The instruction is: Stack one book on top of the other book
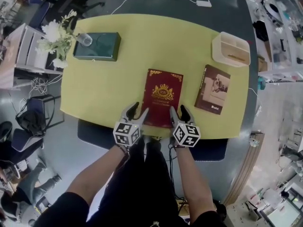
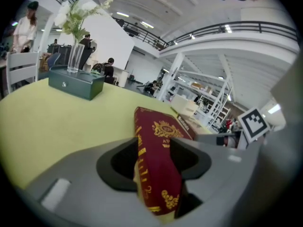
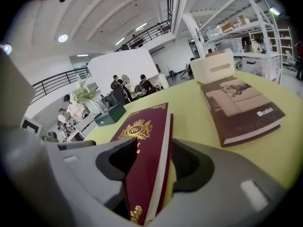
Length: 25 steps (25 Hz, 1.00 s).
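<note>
Nearest the person, the left tool (image 1: 138, 110) and the right tool (image 1: 179, 110) are each clenched on a near corner of the red book (image 1: 162, 97), which sits by the near edge of the yellow surface (image 1: 109, 84). Farther right, apart from it, lies the brown book (image 1: 212, 89). The step looks like the pickup; next, lift level, carry right, lower squarely onto the brown book

A yellow counter (image 1: 104, 84) stands on a grey floor (image 1: 142, 4) with a white power strip (image 1: 204, 3) and a chair (image 2: 22, 69) nearby, under a white ceiling (image 2: 156, 1) with round lights (image 3: 63, 38), a railed balcony (image 2: 236, 30) and tall shelving (image 3: 236, 32).
</note>
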Motion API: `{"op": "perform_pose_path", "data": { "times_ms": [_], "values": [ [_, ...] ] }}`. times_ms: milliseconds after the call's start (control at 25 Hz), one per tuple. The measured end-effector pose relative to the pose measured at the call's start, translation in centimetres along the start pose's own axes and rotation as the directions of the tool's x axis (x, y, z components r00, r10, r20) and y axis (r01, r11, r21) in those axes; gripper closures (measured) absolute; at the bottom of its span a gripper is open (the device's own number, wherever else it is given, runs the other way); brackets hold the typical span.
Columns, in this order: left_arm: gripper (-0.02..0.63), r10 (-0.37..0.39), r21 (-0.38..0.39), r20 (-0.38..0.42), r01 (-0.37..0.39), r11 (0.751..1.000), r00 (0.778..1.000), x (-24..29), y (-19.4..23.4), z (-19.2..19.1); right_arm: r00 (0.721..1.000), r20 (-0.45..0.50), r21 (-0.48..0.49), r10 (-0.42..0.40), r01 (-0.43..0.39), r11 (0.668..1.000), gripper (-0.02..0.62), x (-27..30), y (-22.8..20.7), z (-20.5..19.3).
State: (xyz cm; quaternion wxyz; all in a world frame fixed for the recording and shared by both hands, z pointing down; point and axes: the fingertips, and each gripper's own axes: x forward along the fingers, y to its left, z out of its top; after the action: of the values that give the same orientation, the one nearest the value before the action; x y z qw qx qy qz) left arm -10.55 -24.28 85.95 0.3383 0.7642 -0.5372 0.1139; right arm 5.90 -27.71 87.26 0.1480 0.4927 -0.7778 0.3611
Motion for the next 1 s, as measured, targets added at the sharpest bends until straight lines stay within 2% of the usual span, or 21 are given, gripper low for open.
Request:
{"op": "perform_pose_path", "data": {
  "times_ms": [160, 360, 560, 640, 840, 1000],
  "values": [
    [0.418, 0.004, 0.068, 0.071, -0.009, 0.998, 0.997, -2.8, -0.3, 4.6, 0.996, 0.084, -0.03, -0.027, 0.03, 0.999, 0.373, -3.7, -0.5, 4.6],
    [0.484, -0.054, 0.156, 0.191, 0.024, 0.987, 0.98, -8.1, -2.8, 11.8, 0.978, 0.205, -0.137, 0.032, -0.003, 0.991, 0.506, -9.3, 4.1, 11.2],
    [0.545, -0.081, 0.241, 0.314, 0.003, 0.971, 0.946, -13.4, -5.6, 17.7, 0.948, 0.3, -0.217, 0.11, -0.045, 0.975, 0.574, -14.6, 9.7, 16.5],
    [0.563, -0.086, 0.251, 0.342, -0.003, 0.968, 0.936, -15.5, -6.5, 19.3, 0.938, 0.318, -0.242, 0.138, -0.061, 0.968, 0.592, -16.5, 11.7, 17.7],
    [0.598, -0.116, 0.266, 0.38, 0.012, 0.964, 0.917, -19.3, -8.1, 22.1, 0.925, 0.331, -0.283, 0.189, -0.094, 0.955, 0.592, -19.6, 15.0, 19.5],
    [0.598, -0.128, 0.27, 0.376, 0.024, 0.963, 0.918, -21.2, -8.9, 22.2, 0.943, 0.273, -0.285, 0.191, -0.11, 0.952, 0.592, -20.4, 16.5, 18.1]
  ]
}}
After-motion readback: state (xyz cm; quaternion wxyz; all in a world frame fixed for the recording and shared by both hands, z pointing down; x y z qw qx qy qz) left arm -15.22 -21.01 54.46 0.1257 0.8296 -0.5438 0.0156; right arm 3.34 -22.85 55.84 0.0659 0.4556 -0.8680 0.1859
